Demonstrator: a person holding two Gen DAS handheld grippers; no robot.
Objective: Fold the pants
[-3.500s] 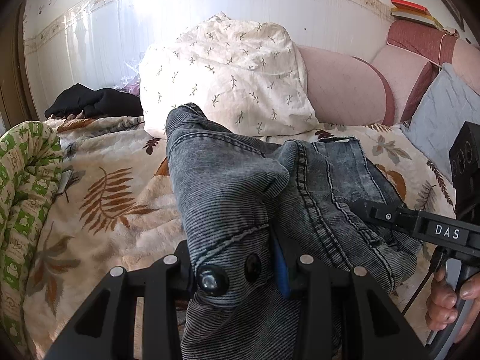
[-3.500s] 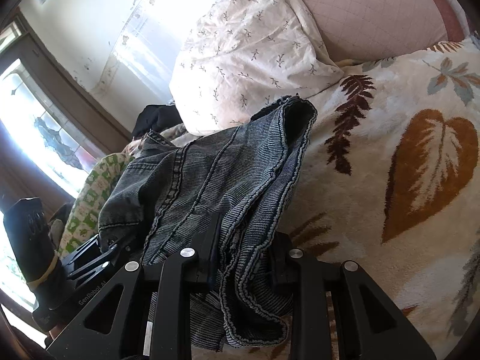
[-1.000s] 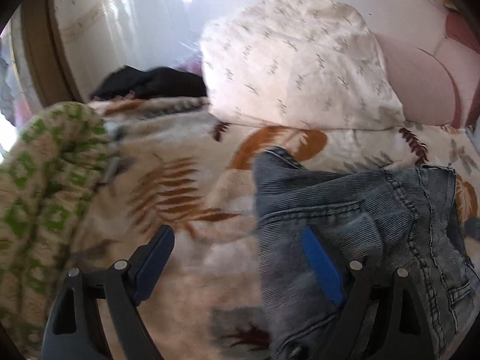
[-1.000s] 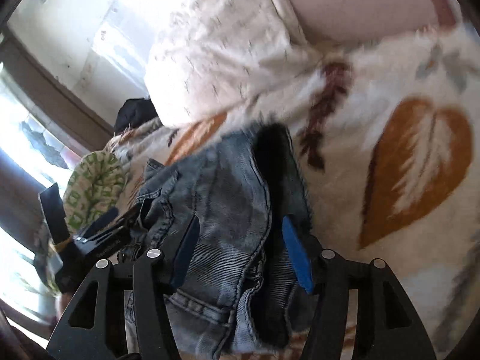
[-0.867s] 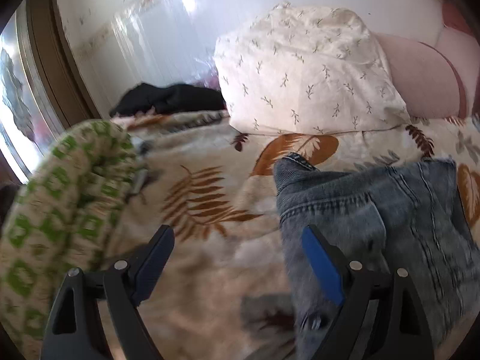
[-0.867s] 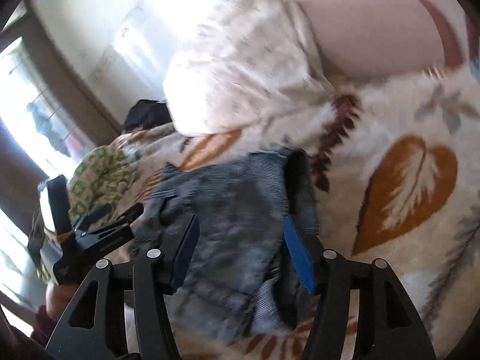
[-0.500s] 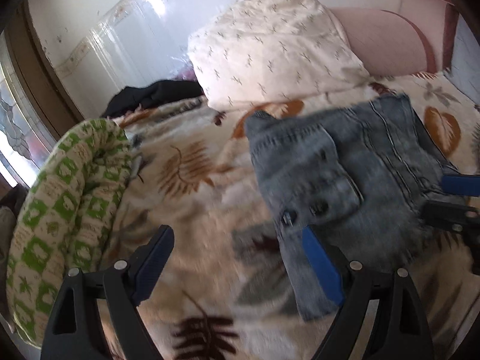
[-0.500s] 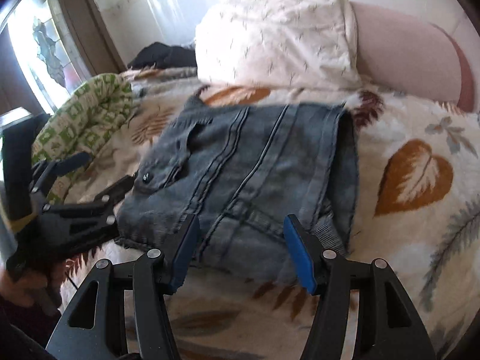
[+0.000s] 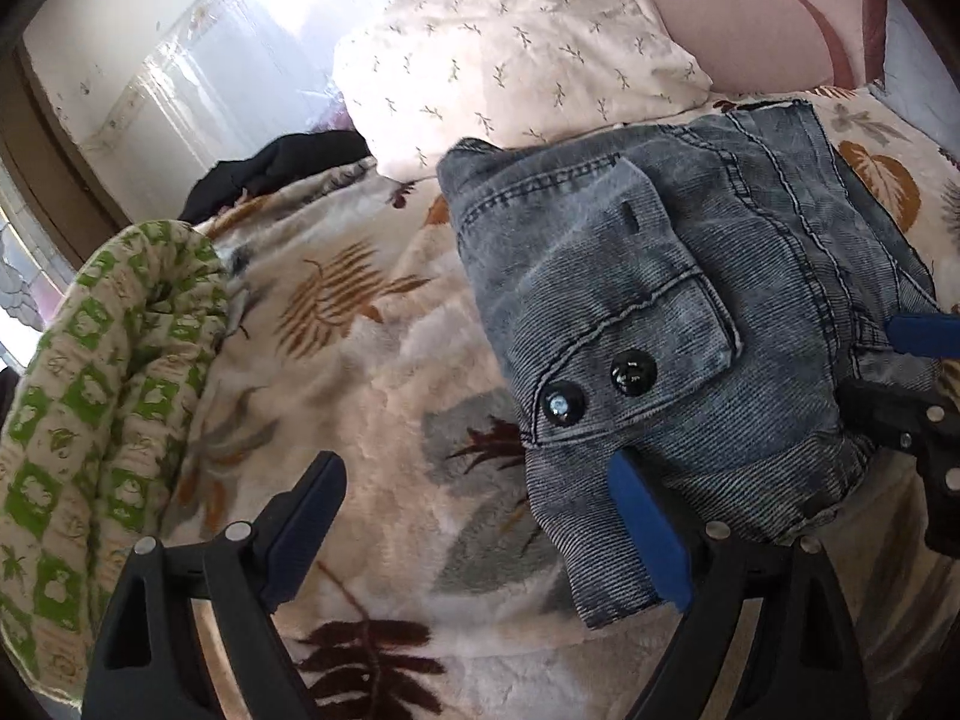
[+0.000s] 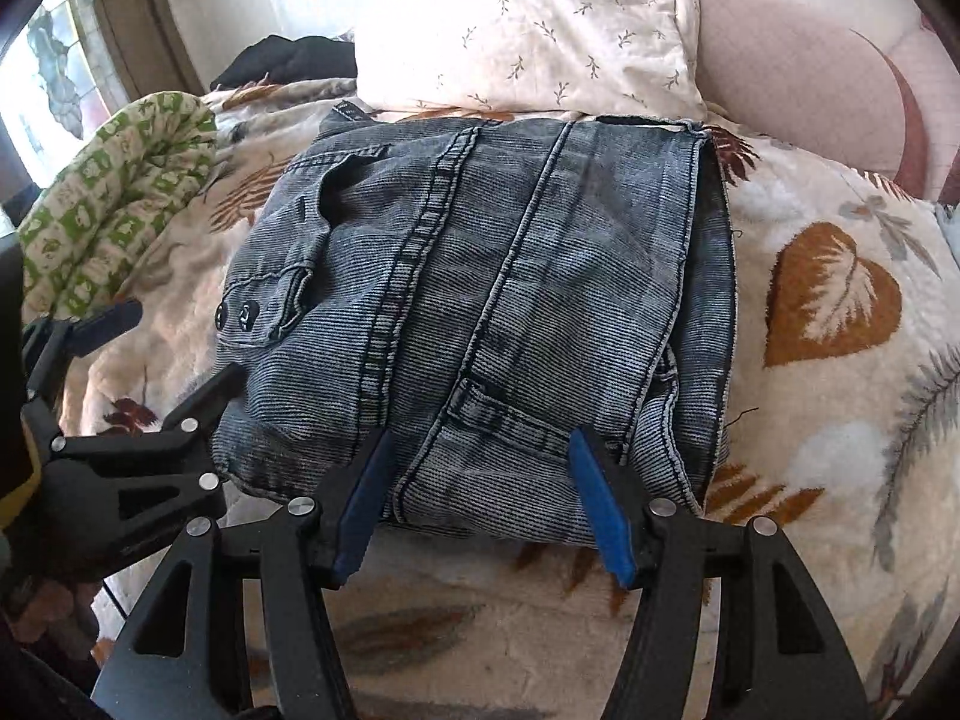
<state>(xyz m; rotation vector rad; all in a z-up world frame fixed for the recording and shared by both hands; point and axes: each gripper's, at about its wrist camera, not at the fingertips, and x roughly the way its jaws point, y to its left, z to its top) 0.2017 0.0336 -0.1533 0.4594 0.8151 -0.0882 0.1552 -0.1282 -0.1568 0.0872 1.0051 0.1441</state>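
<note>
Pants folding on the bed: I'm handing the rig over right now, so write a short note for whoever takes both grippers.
Left gripper: open, holds nothing, at the pants' near left corner.
Right gripper: open, holds nothing, just off the near edge.
Pants: grey denim, lying as a compact folded bundle on the leaf-print blanket, in front of the white pillow.
Done: the folds appear made; both grippers have let go.
Left: probably just tidy the uneven near hem and the pocket flap, if wanted.
</note>
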